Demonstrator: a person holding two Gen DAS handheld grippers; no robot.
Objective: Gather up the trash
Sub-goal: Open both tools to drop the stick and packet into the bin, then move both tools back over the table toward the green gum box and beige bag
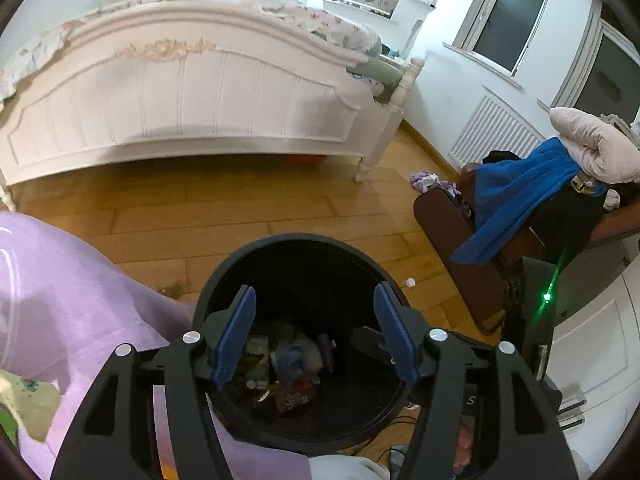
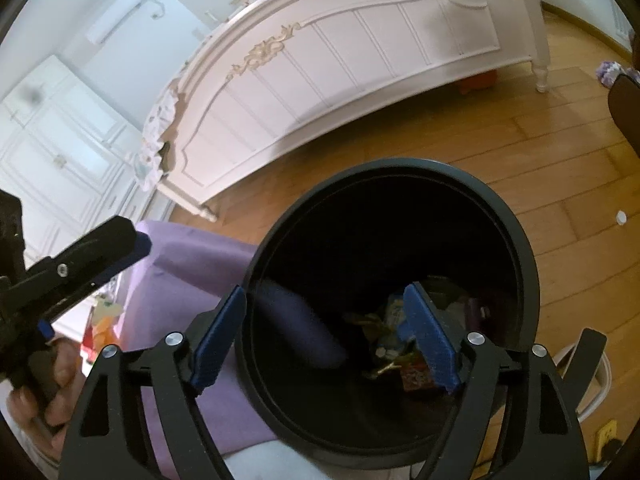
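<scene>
Now both grippers over bin [image 1: 304, 420], jaws wide, nothing between: left gripper [image 1: 316, 338], right gripper [image 2: 324, 338]. Cap [image 1: 411, 281] on floor beyond bin, rightward; right nearer, I judge.

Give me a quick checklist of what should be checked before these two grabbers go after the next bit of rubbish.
1. Left gripper empty: ok, open over the black trash bin, nothing between its pads.
2. Right gripper empty: ok, open, nothing held.
3. Bin upright and open-topped: ok; wrappers lie at the bottom.
4. Room left in the bin: ok, only the bottom is covered.
5. Trash left to collect: not ok; a small white cap lies on the wooden floor beyond the bin.
6. Way to the cap clear: cannot tell; a chair with a blue towel stands close by.
</scene>
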